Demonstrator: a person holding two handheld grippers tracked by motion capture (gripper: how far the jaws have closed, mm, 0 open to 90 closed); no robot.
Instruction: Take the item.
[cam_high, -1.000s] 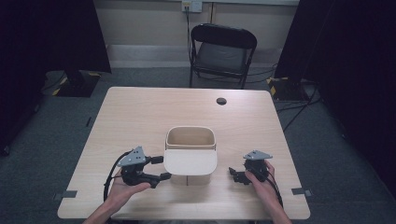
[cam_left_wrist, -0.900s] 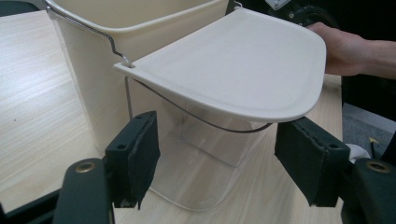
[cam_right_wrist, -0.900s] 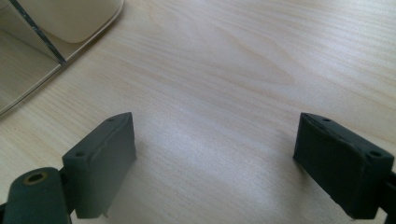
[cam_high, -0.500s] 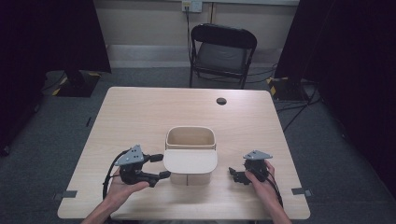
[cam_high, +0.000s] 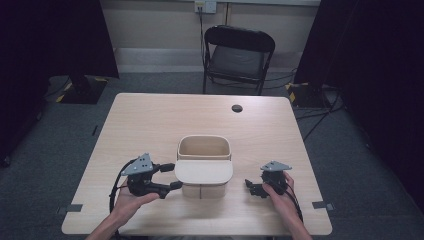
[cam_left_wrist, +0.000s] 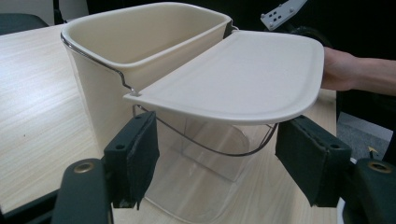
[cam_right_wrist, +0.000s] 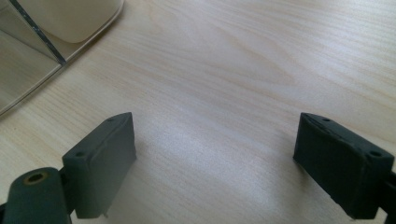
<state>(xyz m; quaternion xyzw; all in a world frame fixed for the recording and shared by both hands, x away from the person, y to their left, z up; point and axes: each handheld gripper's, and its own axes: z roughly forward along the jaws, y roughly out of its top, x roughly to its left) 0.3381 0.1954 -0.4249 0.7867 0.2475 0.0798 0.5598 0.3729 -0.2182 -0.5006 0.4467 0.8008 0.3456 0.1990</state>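
High view: seen near the front middle of the tabletop (cam_high: 150, 125), a cream bin (cam_high: 203, 148) with its lid (cam_high: 203, 171) swung flat toward the person. Seen just left of the lid, the left gripper (cam_high: 173, 176), held in a hand, fingers spread wide, one level with the lid's far corner and one by its near corner, not gripping it. Seen well to the right of the bin, the right gripper (cam_high: 248, 185), low over the tabletop, pointed toward the bin but apart from it; could not tell its finger spread from here. Noted a small black disc (cam_high: 237, 108) near the far edge and a folding chair (cam_high: 239, 56) beyond the tabletop.

Left gripper view: saw the bin (cam_left_wrist: 140, 42) upright and open, lid (cam_left_wrist: 243, 77) jutting out level above the fingers (cam_left_wrist: 135, 156). Fingers set wide, just below the lid's rim, closed on nothing. Noted a wire bail (cam_left_wrist: 205, 147) looping under the lid across the bin's clear lower part.

Right gripper view: fingers (cam_right_wrist: 102, 156) wide apart over bare tabletop (cam_right_wrist: 233, 70), holding nothing. Caught a corner of the lid (cam_right_wrist: 70, 18) at upper left
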